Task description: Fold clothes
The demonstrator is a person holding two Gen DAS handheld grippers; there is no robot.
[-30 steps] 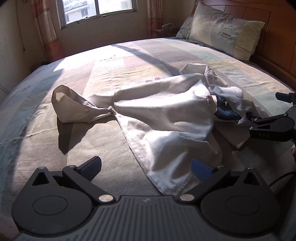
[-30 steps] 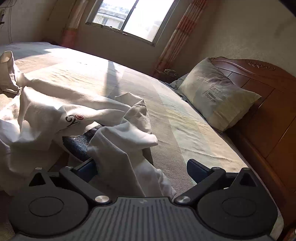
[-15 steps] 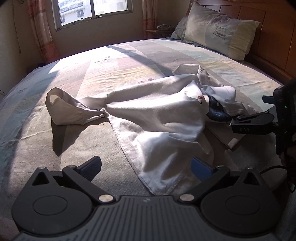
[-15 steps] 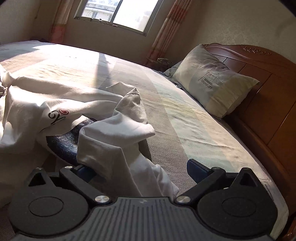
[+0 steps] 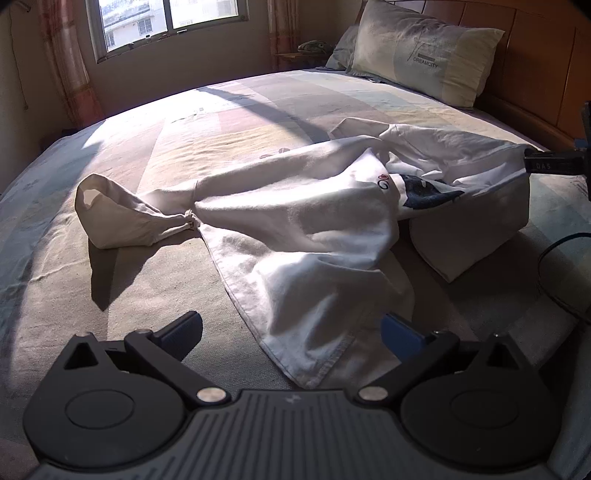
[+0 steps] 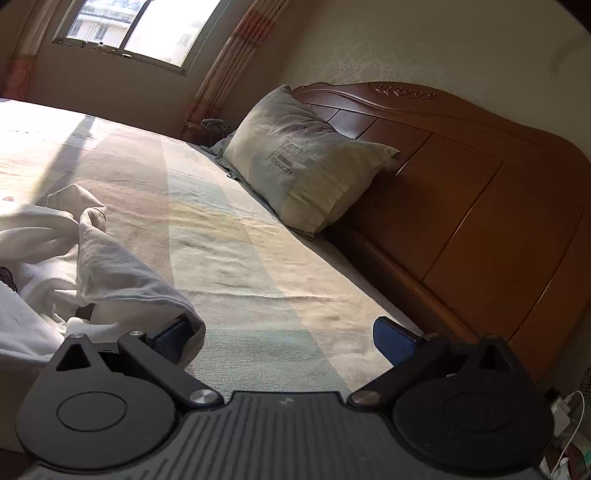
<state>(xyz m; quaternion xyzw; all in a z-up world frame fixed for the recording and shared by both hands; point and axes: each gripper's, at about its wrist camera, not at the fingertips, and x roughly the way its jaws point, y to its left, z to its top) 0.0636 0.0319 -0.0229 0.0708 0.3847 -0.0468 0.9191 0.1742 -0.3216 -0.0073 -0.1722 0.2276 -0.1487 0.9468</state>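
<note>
A crumpled white garment (image 5: 295, 221) with a dark blue print (image 5: 424, 192) lies across the bed (image 5: 229, 122). One sleeve (image 5: 122, 218) sticks out to the left. My left gripper (image 5: 291, 332) is open just above the sheet, and the garment's near hem corner (image 5: 314, 354) lies between its fingers, untouched. At the right edge my right gripper (image 5: 550, 164) holds a fold of the garment raised off the bed. In the right wrist view that gripper (image 6: 284, 336) is open, with the white fabric (image 6: 122, 280) draped over its left finger (image 6: 173, 332); nothing is between the pads.
A pillow (image 6: 303, 162) leans on the wooden headboard (image 6: 480, 206) along the right side. A window (image 5: 166, 26) and curtains are at the far wall. A black cable (image 5: 546, 266) runs over the bed's right edge. Bare sheet (image 6: 258, 266) lies ahead of the right gripper.
My right gripper has swung right toward the headboard, dragging the garment's right part out and lifting it on its left finger. The left gripper has edged closer to the hem corner.
</note>
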